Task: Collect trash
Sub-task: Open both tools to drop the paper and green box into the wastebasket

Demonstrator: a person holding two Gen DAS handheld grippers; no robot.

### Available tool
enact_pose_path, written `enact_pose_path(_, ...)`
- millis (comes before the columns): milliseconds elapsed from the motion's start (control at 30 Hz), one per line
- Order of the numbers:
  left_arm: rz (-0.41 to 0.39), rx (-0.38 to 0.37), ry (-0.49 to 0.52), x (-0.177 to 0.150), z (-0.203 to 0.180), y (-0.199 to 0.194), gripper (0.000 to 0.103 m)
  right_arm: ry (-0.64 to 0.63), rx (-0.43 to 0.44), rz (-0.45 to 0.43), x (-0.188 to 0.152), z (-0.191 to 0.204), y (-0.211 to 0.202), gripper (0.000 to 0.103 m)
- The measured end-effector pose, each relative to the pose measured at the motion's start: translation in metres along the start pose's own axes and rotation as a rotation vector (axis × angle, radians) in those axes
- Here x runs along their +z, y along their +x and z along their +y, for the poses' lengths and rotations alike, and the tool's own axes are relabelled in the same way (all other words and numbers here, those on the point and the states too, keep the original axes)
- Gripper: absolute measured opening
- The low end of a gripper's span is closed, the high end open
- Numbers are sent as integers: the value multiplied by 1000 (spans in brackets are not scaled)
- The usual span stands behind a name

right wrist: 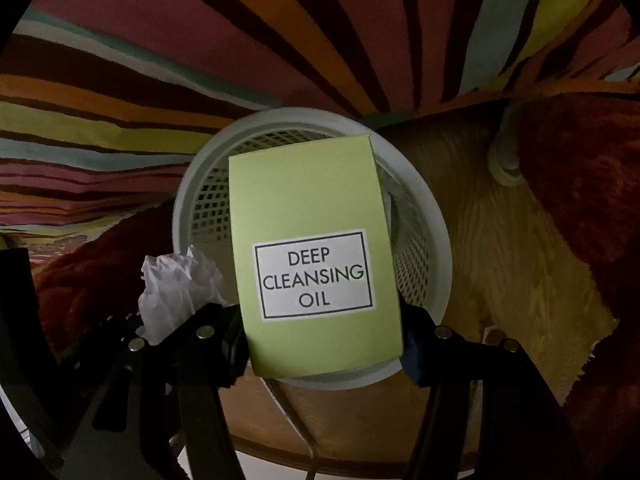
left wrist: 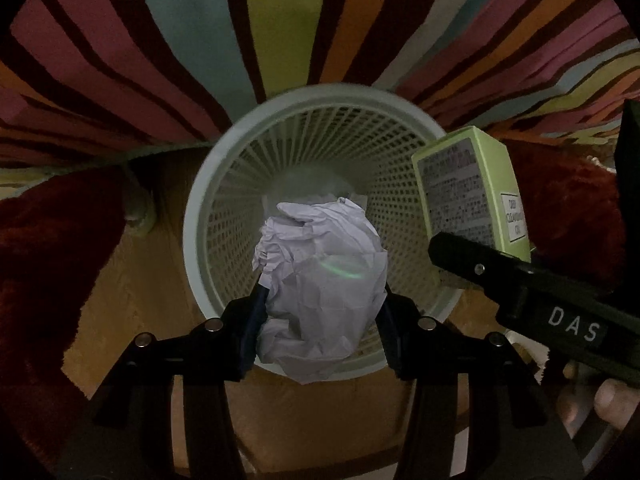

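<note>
My left gripper (left wrist: 320, 304) is shut on a crumpled white paper ball (left wrist: 320, 276) and holds it over the open mouth of a pale mesh waste basket (left wrist: 208, 200). My right gripper (right wrist: 324, 344) is shut on a light green "Deep Cleansing Oil" box (right wrist: 308, 208), held upright above the same basket (right wrist: 436, 240). In the left wrist view the box (left wrist: 472, 192) and the right gripper (left wrist: 476, 260) sit at the basket's right rim. In the right wrist view the paper ball (right wrist: 176, 288) shows at lower left.
The basket stands on an orange-brown wooden surface (left wrist: 132, 304). A striped multicoloured cloth (left wrist: 180, 40) hangs behind it. Dark red fuzzy rug or fabric (left wrist: 44, 264) lies on both sides (right wrist: 580, 184).
</note>
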State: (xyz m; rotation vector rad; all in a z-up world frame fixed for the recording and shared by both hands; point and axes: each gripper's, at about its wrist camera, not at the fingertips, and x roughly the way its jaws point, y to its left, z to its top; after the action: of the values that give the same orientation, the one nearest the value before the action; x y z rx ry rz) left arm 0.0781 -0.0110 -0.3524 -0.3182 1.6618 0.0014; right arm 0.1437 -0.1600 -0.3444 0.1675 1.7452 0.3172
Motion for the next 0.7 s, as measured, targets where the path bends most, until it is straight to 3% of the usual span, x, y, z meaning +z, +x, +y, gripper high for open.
enact_pose_path(233, 30, 1, -6, 5, -1, 9, 51, -14, -11, 21, 3, -1, 5, 57)
enact_pose_path(300, 53, -14, -12, 7, 4, 11, 58, -7, -28, 35, 3, -1, 8, 58)
enact_pose_path(333, 67, -17, -17, 8, 5, 13, 62, 0, -22, 44, 3, -2, 10, 61)
enact_pose_path(367, 74, -8, -20, 9, 5, 15, 71, 10, -18, 52, 3, -4, 13, 76)
enact_pose_path(400, 82, 8, -24, 10, 6, 16, 75, 20, -29, 58, 2, -6, 14, 85)
enact_pose_path(700, 67, 8, -44, 15, 10, 8, 76, 76, -57, 43, 1, -20, 11, 85)
